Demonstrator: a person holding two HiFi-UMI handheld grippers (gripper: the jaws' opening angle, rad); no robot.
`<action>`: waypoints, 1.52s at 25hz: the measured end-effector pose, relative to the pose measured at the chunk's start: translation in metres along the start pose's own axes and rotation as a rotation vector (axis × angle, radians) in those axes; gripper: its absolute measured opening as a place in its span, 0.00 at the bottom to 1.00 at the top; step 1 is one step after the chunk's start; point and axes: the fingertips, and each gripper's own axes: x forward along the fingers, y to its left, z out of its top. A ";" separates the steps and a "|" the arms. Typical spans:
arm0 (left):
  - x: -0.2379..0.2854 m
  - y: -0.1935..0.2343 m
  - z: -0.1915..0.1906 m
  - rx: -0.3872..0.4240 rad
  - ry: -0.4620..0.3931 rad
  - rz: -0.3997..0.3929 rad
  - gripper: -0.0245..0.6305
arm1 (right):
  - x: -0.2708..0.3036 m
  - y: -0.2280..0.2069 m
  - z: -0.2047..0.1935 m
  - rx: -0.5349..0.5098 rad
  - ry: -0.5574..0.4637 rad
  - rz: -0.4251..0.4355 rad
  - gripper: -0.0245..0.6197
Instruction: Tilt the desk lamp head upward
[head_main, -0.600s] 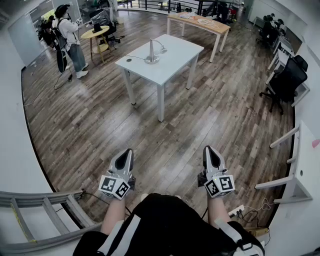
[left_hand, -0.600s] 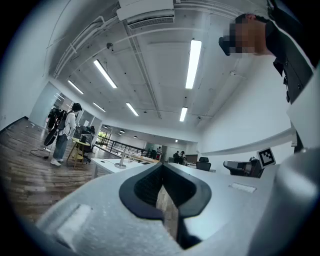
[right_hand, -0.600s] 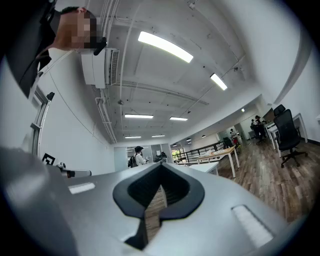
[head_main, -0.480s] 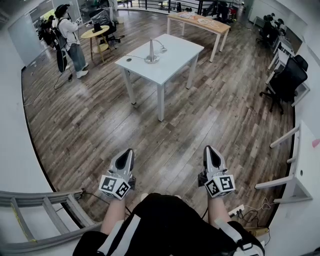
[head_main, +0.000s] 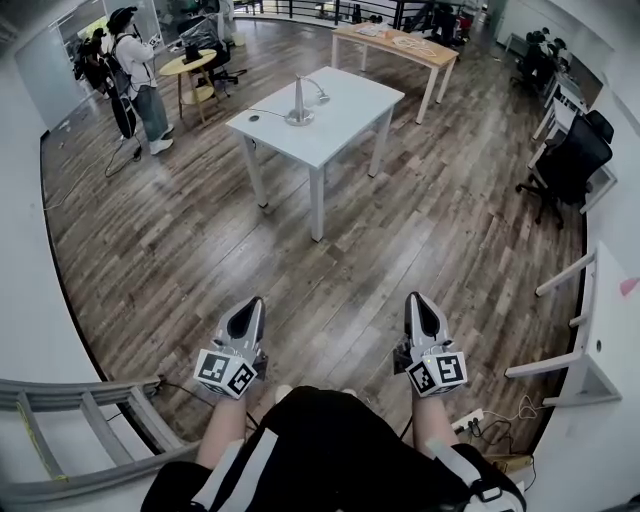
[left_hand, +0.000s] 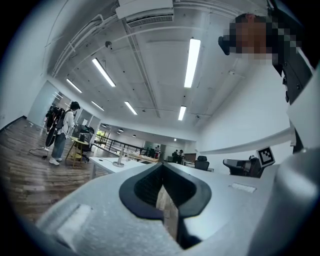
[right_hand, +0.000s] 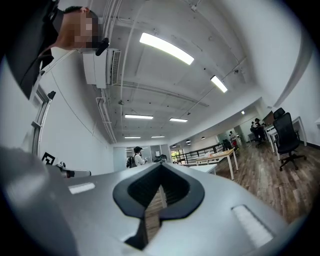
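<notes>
Where the person stands: wood-plank floor (head_main: 200, 220), grey-brown, boards running on a slant; an open office all round.
Left gripper (head_main: 256, 304): held out at 11 o'clock, low in the head view. Jaws pressed together, nothing between them; only floor shows through the slit in its own view.
Right gripper (head_main: 416, 300): at 1 o'clock, level with the other. Jaws likewise closed on each other, empty.
Desk lamp (head_main: 299, 105): at 12 o'clock, well apart from both grippers. Round base, upright post, arm and head reaching right.
White table (head_main: 345, 105): carries the lamp toward its far left side. Rectangular, four legs, set cornerwise to the person; a thin cord lies on the top left of the lamp.
Wooden table (head_main: 400, 45): beyond, at 1 o'clock; light items on it, too small to tell.
Bystander (head_main: 135, 75): at 10 o'clock, standing, pack on back, just beside a round yellow table (head_main: 190, 65).
Office chairs (head_main: 565, 165): black, at 2 o'clock.
White desk (head_main: 615, 330): at 3 o'clock, by the wall.
Grey rails (head_main: 90, 420): ladder-like, at 8 o'clock.
Ceiling (left_hand: 150, 75): white, long strip lights, exposed pipes.
</notes>
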 end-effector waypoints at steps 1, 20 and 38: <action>0.000 -0.001 -0.001 0.002 0.003 0.000 0.04 | -0.001 -0.002 0.000 0.002 -0.001 -0.005 0.04; 0.024 -0.053 -0.021 0.030 0.007 0.038 0.04 | -0.041 -0.066 -0.001 -0.049 0.020 0.001 0.04; 0.079 0.037 -0.006 0.023 -0.010 0.086 0.04 | 0.079 -0.077 -0.005 -0.018 0.021 0.000 0.04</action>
